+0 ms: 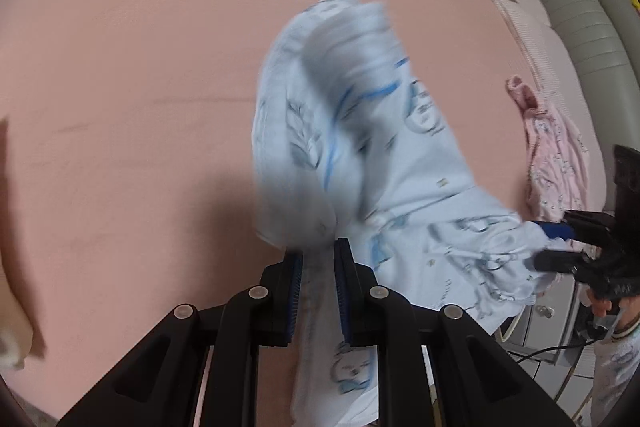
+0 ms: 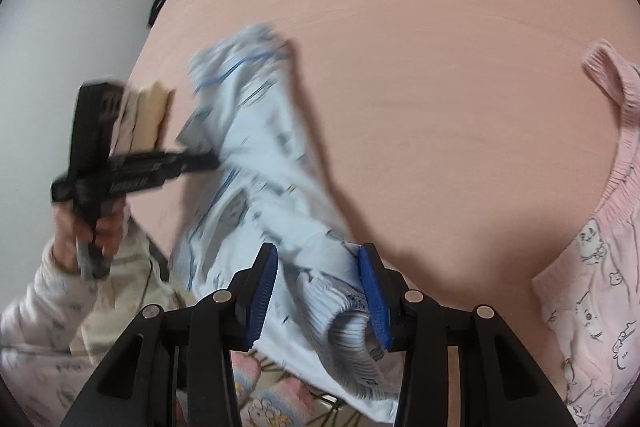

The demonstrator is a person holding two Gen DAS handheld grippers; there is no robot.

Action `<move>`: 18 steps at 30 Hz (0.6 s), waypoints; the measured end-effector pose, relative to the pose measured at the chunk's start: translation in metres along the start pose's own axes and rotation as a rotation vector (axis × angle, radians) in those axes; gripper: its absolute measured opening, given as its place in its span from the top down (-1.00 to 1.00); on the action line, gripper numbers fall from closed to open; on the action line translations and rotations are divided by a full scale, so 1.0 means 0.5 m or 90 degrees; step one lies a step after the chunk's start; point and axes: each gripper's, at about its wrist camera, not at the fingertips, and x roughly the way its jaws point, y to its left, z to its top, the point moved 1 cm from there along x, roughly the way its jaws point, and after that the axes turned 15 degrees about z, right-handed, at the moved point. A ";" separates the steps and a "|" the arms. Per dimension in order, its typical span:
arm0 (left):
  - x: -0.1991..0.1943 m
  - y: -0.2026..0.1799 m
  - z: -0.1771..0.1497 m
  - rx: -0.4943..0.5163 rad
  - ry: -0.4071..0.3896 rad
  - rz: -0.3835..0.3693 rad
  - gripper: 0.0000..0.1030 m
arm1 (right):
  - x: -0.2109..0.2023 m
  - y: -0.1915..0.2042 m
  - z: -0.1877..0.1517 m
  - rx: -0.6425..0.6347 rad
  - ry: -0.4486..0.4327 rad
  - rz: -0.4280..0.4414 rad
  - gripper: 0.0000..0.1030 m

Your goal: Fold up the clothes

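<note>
A light blue printed garment (image 1: 400, 155) hangs stretched between both grippers above the pink bed sheet (image 1: 140, 67). My left gripper (image 1: 319, 251) is shut on one edge, and the cloth runs down between its blue pads. The right wrist view shows it from the side (image 2: 204, 147), held by a hand. My right gripper (image 2: 318, 251) is shut on a thick bunch of the garment (image 2: 256, 171) at its ribbed cuff. From the left wrist view the right gripper (image 1: 536, 245) sits at the garment's far right corner. The hanging part is blurred.
A pink printed garment (image 2: 600, 267) lies on the sheet (image 2: 440, 67) to the right, also visible as the pink garment (image 1: 552, 155) near the bed's edge. A padded grey-green headboard (image 1: 580, 27) curves behind it. A person's sleeve (image 2: 40, 307) and patterned slippers (image 2: 272, 399) are below the bed edge.
</note>
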 end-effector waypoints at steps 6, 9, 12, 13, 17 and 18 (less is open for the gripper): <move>-0.009 0.021 0.011 -0.027 0.018 -0.053 0.73 | -0.026 0.038 -0.033 -0.032 0.018 0.023 0.19; -0.030 0.005 0.022 -0.017 0.011 -0.069 0.68 | -0.040 0.065 -0.037 -0.042 0.024 0.026 0.19; -0.051 -0.014 0.033 -0.014 -0.001 -0.071 0.03 | -0.020 0.095 -0.042 -0.041 0.018 0.017 0.19; -0.055 -0.024 0.035 -0.011 -0.006 -0.074 -0.16 | -0.016 0.099 -0.044 -0.034 0.013 0.008 0.19; -0.058 -0.089 0.040 0.027 -0.023 -0.088 -0.33 | -0.005 0.107 -0.057 -0.024 -0.009 -0.060 0.60; -0.057 -0.104 0.042 0.038 -0.021 -0.086 -0.33 | -0.003 0.115 -0.061 -0.040 -0.010 -0.077 0.65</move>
